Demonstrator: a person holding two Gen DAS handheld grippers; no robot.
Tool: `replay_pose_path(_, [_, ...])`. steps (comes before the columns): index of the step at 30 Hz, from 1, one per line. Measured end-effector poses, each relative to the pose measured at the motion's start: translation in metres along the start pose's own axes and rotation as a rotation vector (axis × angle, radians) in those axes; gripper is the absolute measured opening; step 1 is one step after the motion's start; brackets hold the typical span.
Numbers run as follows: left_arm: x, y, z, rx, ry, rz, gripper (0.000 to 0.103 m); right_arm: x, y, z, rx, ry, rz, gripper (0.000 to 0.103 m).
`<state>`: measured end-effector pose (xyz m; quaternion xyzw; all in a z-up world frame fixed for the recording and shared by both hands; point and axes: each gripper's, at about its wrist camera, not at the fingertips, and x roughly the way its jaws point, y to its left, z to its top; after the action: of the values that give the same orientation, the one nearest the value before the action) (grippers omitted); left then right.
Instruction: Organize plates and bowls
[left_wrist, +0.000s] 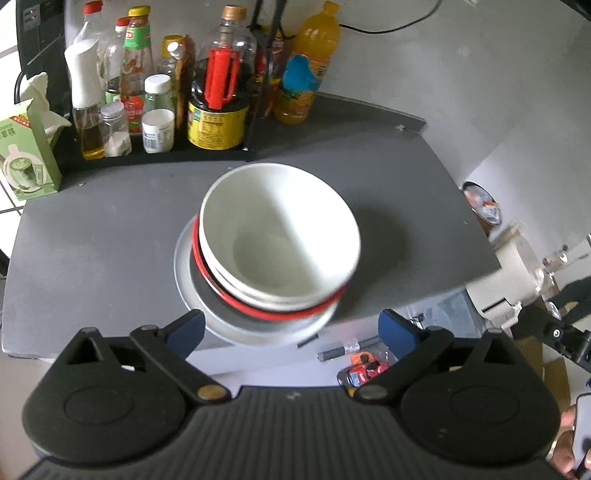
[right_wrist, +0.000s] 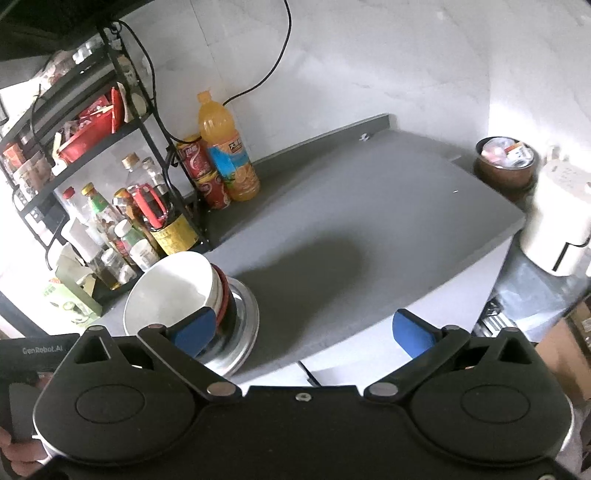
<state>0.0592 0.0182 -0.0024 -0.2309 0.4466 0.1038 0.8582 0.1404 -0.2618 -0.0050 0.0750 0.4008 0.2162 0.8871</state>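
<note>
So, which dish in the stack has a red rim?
The red-rimmed bowl, directly under the white bowls and above the metal plate; the others show no red.

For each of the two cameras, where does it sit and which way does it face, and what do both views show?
Left wrist: sits on the left gripper, jaws open and empty, looking down at the white bowl stacked on a red-rimmed dish and a metal plate; a hand shows at the lower right.
Right wrist: sits on the right gripper, jaws open and empty, facing across the grey table toward the wall; fingers show at the lower left.
Shared: the bowl stack, the orange juice bottle and the rack of condiment bottles.
</note>
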Motion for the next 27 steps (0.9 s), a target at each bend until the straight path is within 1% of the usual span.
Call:
replay_pose_path(2, [-0.008,-0.003,-0.010,0.018,-0.013,-0.010,0.102,-0.010,-0.001,-0.006,-0.002,-0.012,-0.014,0.103])
replay_pose_path(6, [-0.021,-0.010,-0.026,0.035,-0.024,-0.029,0.102,-0.033,-0.002,-0.018,-0.003,-0.039,-0.039,0.103])
replay_pose_path(11, [-0.040,-0.016,-0.043,0.047,-0.061,-0.042,0.102,-0.055,-0.004,-0.030,-0.014,-0.065,-0.066,0.103])
replay_pose_path(13, [-0.046,-0.021,-0.049,0.068,-0.069,-0.054,0.102,-0.064,-0.006,-0.035,-0.014,-0.078,-0.068,0.103])
replay_pose_path(17, [-0.055,-0.026,-0.060,0.082,-0.077,-0.056,0.102,-0.078,-0.007,-0.046,-0.033,-0.097,-0.106,0.103])
replay_pose_path(23, [-0.067,-0.031,-0.080,0.128,-0.100,-0.061,0.102,-0.097,-0.012,-0.059,-0.029,-0.107,-0.126,0.103])
replay_pose_path(27, [-0.071,-0.029,-0.093,0.150,-0.100,-0.067,0.102,-0.108,-0.013,-0.070,-0.033,-0.119,-0.140,0.103])
